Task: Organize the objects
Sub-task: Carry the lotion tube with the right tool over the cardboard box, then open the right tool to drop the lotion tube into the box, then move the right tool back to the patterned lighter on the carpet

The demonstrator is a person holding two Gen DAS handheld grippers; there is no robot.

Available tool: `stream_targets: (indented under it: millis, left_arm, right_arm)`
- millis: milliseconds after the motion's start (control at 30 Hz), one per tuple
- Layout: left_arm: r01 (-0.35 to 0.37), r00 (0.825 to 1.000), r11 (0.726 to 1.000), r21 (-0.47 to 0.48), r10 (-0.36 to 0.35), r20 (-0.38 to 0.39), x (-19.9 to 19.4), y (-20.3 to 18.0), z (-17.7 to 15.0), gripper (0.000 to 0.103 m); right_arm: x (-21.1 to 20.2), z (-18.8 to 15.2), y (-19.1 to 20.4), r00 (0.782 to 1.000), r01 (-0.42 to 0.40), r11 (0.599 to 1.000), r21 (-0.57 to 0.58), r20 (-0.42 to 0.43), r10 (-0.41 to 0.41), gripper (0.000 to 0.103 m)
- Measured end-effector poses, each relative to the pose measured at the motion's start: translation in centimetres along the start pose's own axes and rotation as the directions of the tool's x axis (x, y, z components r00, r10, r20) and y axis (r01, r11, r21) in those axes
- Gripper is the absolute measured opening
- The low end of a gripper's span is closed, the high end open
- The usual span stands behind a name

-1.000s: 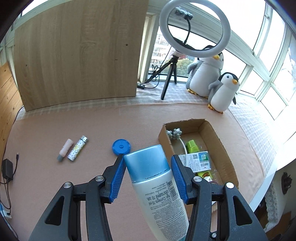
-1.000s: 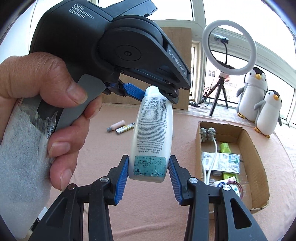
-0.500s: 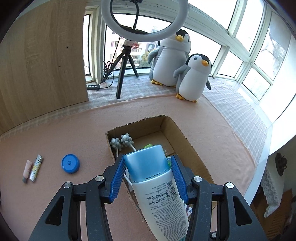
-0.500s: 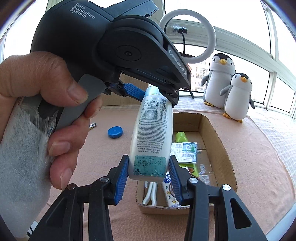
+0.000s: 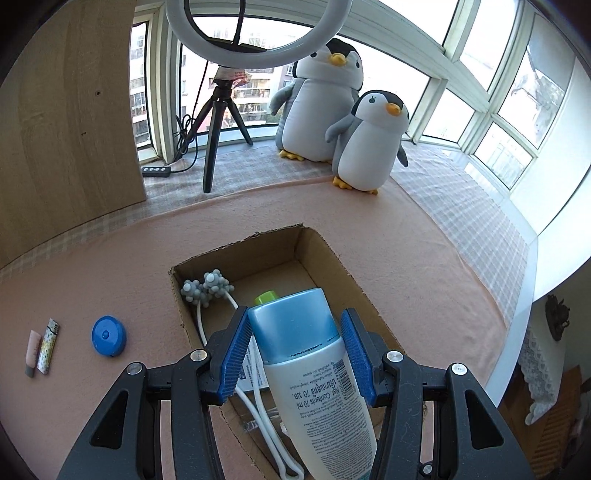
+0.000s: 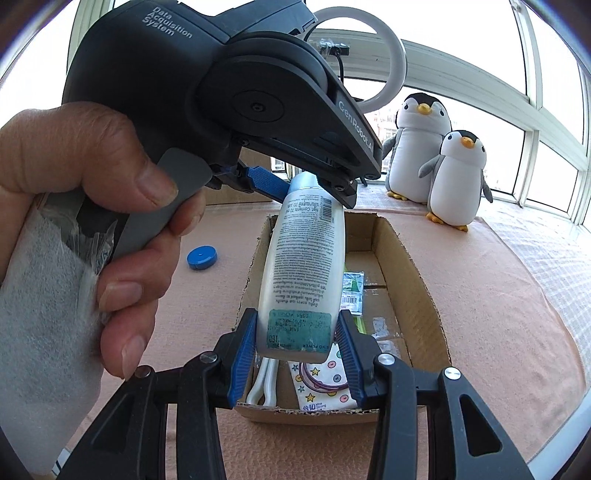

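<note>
Both jaws are clamped on one bottle (image 5: pixel 314 373): the left gripper (image 5: pixel 297 349) squeezes its blue cap end, and the right gripper (image 6: pixel 297 341) pinches the flat crimped bottom end, blue pads pressed against each side. Held between the two tools, the bottle hangs tilted in the air over the box (image 6: pixel 424 291), above the near part of its open top. A hand (image 6: pixel 92 206) grips the left tool's dark handle, thumb on the grey trigger plate, seen from the right wrist camera. Inside the box lie a white cord with grey knobby balls (image 5: pixel 207 290) at the far corner, a green-capped item (image 5: pixel 266 297) partly hidden behind the bottle, a printed packet (image 6: pixel 352 291), and a star-patterned pack (image 6: pixel 325 384) at the near end. Outside, on the pink mat (image 5: pixel 110 266), a round blue disc (image 5: pixel 108 335) sits left of the box, with a pink tube (image 5: pixel 32 352) and a patterned lighter (image 5: pixel 48 345) side by side farther left. Two penguins (image 5: pixel 347 122) stand by the window next to a ring light (image 5: pixel 255 33) on a tripod.
</note>
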State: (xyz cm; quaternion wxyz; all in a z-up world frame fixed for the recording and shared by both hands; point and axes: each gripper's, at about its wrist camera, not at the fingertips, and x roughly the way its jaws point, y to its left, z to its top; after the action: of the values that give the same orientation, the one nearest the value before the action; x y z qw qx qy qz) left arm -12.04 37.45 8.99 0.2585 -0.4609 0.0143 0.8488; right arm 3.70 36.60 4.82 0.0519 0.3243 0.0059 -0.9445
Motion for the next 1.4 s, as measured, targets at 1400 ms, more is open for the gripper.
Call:
stream_targets:
  millis: [1400]
  left_arm:
    - [-0.383, 0.905, 0.761, -0.524, 0.424, -0.045, -15.3, 33.7, -17.7, 0.081]
  right_arm:
    - [14.8, 1.8, 19.4, 0.883, -0.375, 0.926, -0.041, -0.321, 0.343, 0.059]
